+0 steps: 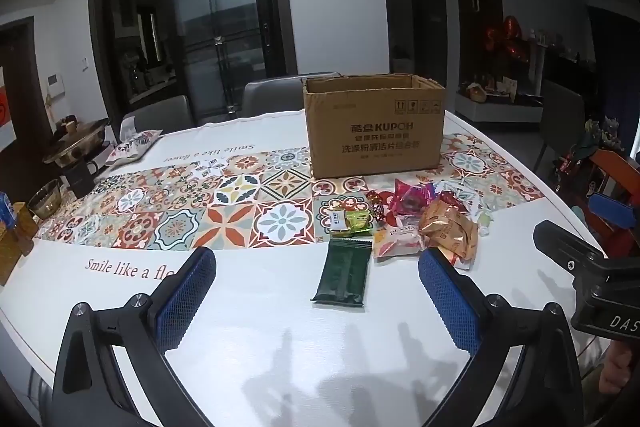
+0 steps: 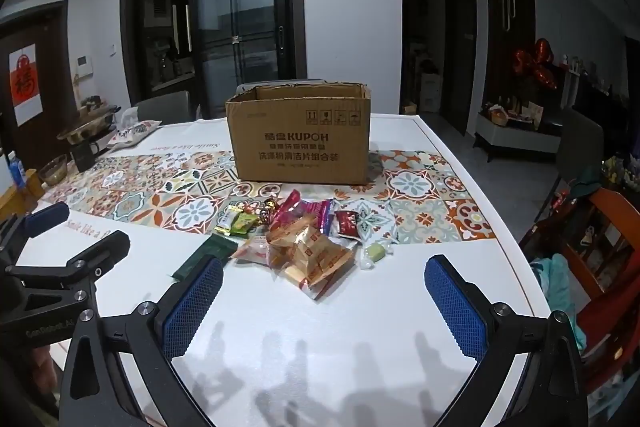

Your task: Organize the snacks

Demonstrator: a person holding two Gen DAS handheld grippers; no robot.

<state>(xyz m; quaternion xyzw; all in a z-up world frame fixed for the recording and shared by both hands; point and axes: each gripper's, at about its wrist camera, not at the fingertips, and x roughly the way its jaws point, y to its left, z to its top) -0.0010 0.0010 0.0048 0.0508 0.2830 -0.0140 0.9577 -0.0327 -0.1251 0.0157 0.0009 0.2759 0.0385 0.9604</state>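
A pile of wrapped snacks (image 1: 416, 223) (image 2: 304, 239) lies on the table in front of an open cardboard box (image 1: 376, 127) (image 2: 300, 139). A dark green packet (image 1: 342, 273) (image 2: 206, 255) lies nearest, left of the pile. A gold-orange packet (image 1: 452, 231) (image 2: 316, 263) tops the pile's right side, and a pale green candy (image 2: 374, 253) lies just right of it. My left gripper (image 1: 316, 263) stands open above the white cloth, short of the green packet. My right gripper (image 2: 324, 275) is open too, short of the gold packet. Neither holds anything.
The table (image 1: 260, 327) carries a patterned tile runner (image 1: 200, 203). A pot (image 1: 78, 147), a dark mug (image 1: 82, 175), a glass bowl (image 1: 46, 203) and a snack bag (image 1: 134, 145) sit at the far left. Grey chairs (image 1: 272, 97) stand behind, an orange chair (image 2: 600, 239) at the right.
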